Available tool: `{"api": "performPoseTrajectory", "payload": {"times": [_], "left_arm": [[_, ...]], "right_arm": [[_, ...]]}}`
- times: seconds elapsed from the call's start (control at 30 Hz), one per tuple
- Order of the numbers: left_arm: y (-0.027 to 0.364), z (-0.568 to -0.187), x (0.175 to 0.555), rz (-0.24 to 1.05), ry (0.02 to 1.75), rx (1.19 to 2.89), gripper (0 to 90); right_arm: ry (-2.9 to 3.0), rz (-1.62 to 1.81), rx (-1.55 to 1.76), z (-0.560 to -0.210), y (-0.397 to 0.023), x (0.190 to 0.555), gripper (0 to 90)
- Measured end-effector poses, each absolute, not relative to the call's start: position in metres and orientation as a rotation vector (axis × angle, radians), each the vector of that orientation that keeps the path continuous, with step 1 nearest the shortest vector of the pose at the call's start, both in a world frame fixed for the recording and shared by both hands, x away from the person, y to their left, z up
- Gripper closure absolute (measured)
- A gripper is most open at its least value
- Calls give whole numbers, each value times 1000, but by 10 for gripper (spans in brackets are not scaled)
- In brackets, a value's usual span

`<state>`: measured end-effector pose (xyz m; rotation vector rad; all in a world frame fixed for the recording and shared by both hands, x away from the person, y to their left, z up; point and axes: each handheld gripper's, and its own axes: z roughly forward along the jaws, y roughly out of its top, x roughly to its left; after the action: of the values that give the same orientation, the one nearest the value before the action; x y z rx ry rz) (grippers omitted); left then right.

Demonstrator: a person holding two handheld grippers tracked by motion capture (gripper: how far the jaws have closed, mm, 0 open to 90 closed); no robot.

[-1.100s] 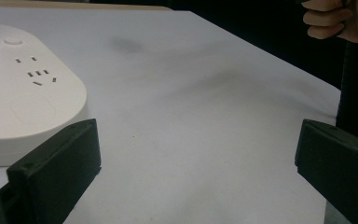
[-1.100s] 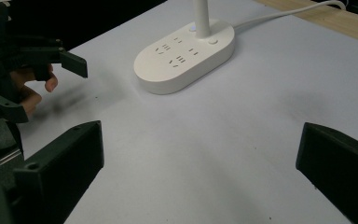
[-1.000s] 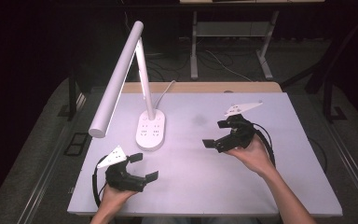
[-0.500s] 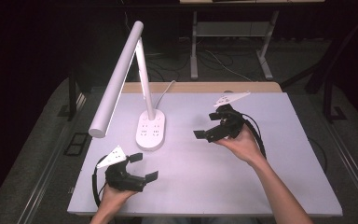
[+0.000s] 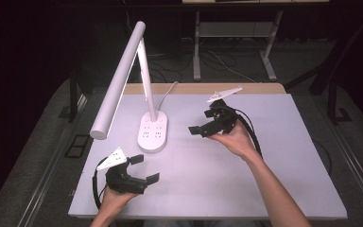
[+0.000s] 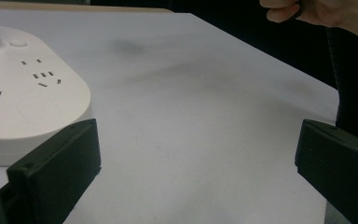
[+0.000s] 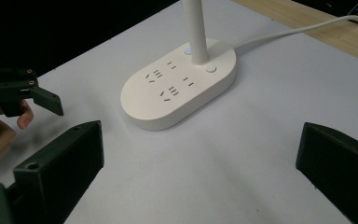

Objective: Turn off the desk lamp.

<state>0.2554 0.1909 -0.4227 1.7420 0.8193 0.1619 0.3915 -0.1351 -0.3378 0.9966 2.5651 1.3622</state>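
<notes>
White desk lamp (image 5: 152, 133) stands nr the far-left part of the tabletop (image 5: 274, 175); oval base w/ socket holes, post rising from its far end, long head slanting out over the left edge. Its cord (image 7: 298, 31) runs to the far edge. Left claw (image 5: 141, 169) sits nr the front-left corner, jaws spread, nothing between. Right claw (image 5: 202, 122) is held above the far-middle, just right of the lamp base, jaws spread & empty, aimed at the base.

the lamp base (image 5: 152, 133) stands on the bench (image 5: 274, 184), left of centre. the left hand-held gripper (image 5: 144, 169) sits before it; the right hand-held gripper (image 5: 202, 122) lies to its right, seemingly raised.
</notes>
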Motion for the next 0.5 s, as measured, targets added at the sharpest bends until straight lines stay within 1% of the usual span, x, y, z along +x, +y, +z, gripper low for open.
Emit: {"api": "performPoseTrajectory", "payload": {"times": [0.5], "left_arm": [[192, -422, 255, 156, 821, 1736, 0]], "right_arm": [[2571, 1367, 1011, -336, -115, 411, 8]]}}
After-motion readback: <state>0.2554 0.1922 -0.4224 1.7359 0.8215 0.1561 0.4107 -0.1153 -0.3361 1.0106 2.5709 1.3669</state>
